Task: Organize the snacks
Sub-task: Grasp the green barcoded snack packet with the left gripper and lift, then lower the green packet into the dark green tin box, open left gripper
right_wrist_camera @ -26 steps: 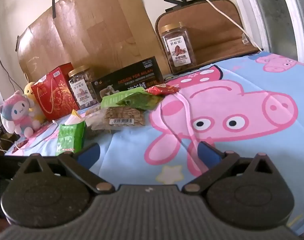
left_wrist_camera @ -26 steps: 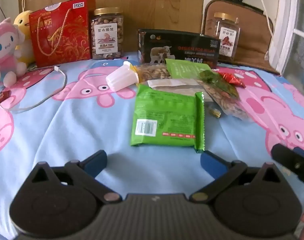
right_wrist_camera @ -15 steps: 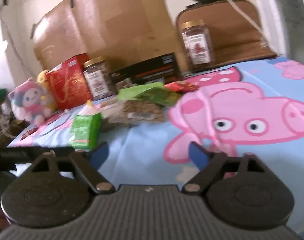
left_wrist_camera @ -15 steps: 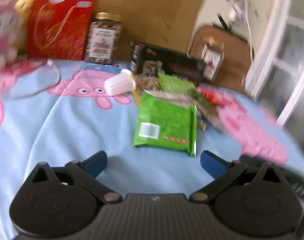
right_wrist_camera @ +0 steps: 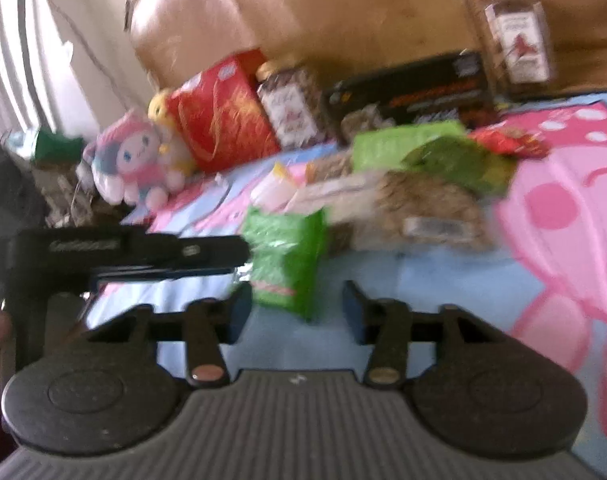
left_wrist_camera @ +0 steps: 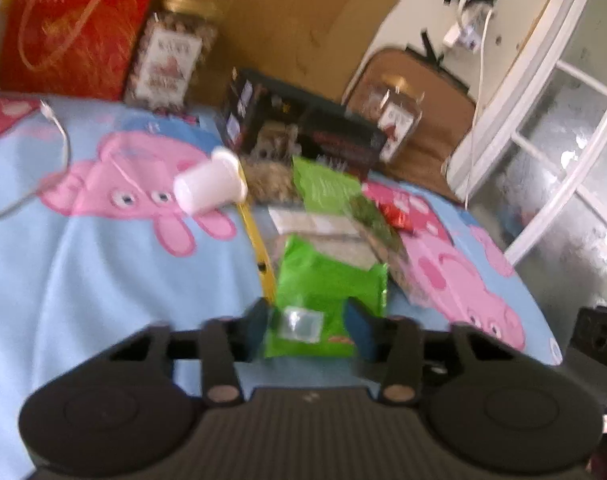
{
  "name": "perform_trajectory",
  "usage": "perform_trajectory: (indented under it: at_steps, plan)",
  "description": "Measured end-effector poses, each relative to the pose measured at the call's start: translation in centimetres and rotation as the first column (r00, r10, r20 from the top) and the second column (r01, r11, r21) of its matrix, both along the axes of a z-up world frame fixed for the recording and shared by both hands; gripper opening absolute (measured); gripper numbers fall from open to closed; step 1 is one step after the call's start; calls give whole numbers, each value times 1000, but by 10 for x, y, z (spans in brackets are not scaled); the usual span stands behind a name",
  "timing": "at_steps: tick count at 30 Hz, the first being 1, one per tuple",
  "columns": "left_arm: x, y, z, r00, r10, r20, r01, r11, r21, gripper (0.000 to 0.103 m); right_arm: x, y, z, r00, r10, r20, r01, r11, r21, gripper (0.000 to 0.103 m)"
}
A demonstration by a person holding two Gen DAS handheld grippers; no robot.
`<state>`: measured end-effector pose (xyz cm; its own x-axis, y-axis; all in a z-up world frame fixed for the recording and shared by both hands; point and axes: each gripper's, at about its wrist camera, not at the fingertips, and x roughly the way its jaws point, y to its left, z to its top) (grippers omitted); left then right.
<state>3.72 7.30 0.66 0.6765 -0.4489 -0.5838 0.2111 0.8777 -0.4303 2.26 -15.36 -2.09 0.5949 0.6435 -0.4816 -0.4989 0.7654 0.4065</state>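
Observation:
A green snack packet (left_wrist_camera: pixel 327 288) lies on the cartoon-pig bedsheet (left_wrist_camera: pixel 103 272). My left gripper (left_wrist_camera: pixel 309 326) has its two blue pads on either side of the packet's near end, jaws half closed; I cannot tell if they grip it. The packet also shows in the right wrist view (right_wrist_camera: pixel 285 256), with the left gripper's black finger (right_wrist_camera: pixel 135 254) reaching it from the left. My right gripper (right_wrist_camera: pixel 295 312) is open and empty just before the packet. More snack bags (left_wrist_camera: pixel 343 208) lie in a pile behind.
At the back stand a red gift bag (left_wrist_camera: pixel 71 28), a nut jar (left_wrist_camera: pixel 171 56), a black box (left_wrist_camera: pixel 303 132) and a second jar (left_wrist_camera: pixel 399 124). A white cup (left_wrist_camera: pixel 209 186) lies on its side. Plush toys (right_wrist_camera: pixel 131 160) sit far left. A window frame (left_wrist_camera: pixel 543 120) is right.
My left gripper moved forward to the green packet and its jaws narrowed around the near end. My right gripper swung left toward the packet and its jaws narrowed somewhat.

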Motion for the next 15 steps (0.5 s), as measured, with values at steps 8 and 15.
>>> perform_trajectory:
  at_steps: [8,15]
  plan:
    - [-7,8,42,990,23,142,-22,1000,-14,30,6,-1,32,996,48,78,-48,999,-4,27]
    - [74,-22,88,963,35,268,-47,998,40,30,84,0,76,988,-15,150,18,1000,-12,27]
